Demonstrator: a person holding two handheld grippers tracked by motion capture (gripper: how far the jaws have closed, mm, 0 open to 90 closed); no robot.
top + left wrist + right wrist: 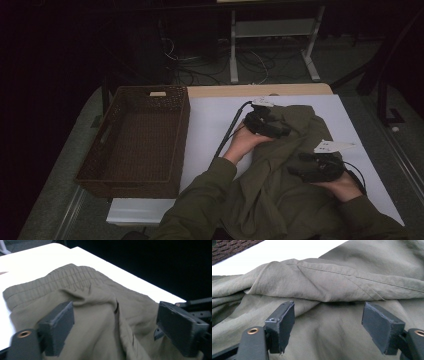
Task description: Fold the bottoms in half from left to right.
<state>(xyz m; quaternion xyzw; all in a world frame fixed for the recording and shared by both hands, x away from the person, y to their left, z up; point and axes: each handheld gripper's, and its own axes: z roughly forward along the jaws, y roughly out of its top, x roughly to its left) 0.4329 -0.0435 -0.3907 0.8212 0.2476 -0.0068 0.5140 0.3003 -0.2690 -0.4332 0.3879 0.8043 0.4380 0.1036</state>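
Olive-green trousers (280,175) lie rumpled on the white table (210,120), elastic waistband at the far end. The left gripper (286,131) hovers there, jaws wide, gripping nothing — the right gripper (295,171) likewise gapes over a fold. A brown wicker basket (112,120) sits left.

High view looks forward-down over table (215,112); both gripper cams sit close on the olive garment (280,170), shared at 5 o'clock.

The olive garment (280,185) runs off the high view's bottom edge, its lower part unseen.
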